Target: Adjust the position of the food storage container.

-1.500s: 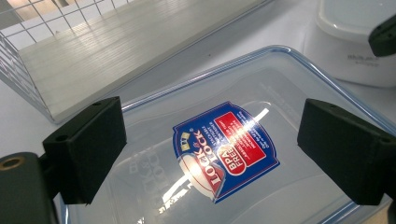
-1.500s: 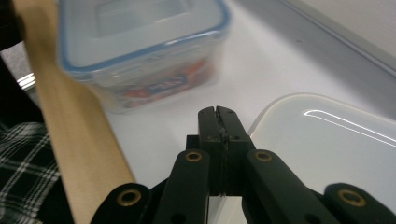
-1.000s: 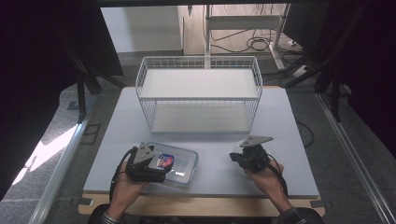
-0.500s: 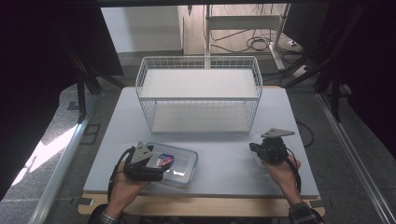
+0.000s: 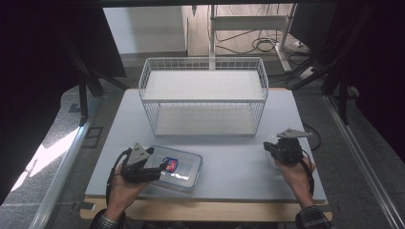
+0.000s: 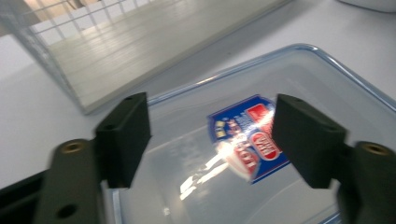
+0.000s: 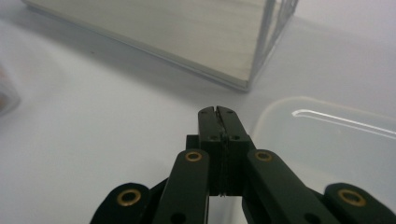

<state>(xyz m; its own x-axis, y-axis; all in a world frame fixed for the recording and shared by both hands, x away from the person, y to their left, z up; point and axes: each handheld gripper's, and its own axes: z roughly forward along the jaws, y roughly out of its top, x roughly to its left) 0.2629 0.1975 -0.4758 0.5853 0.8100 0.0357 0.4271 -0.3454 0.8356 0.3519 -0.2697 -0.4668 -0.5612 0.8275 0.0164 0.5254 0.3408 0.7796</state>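
The clear lid (image 5: pixel 179 168) with a blue label lies flat on the desk (image 5: pixel 239 162) at near left; the left gripper (image 5: pixel 160 168) hangs over its left edge, jaws apart and just closing, pads touching nothing; the right gripper (image 5: pixel 272 149), jaws pressed shut and empty, sits near right beside a clear tub (image 7: pixel 327 140); a wire basket (image 5: pixel 203 95) stands far centre.

The clear plastic lid (image 5: pixel 176 170) at lower left has a blue rim and a blue-and-red label with white lettering. The wire basket (image 5: pixel 203 95) is white, on a pale grey worktop (image 5: pixel 239 157). Both grippers, left (image 6: pixel 210 140) and right (image 7: pixel 218 112), are black with brass-coloured rivets.
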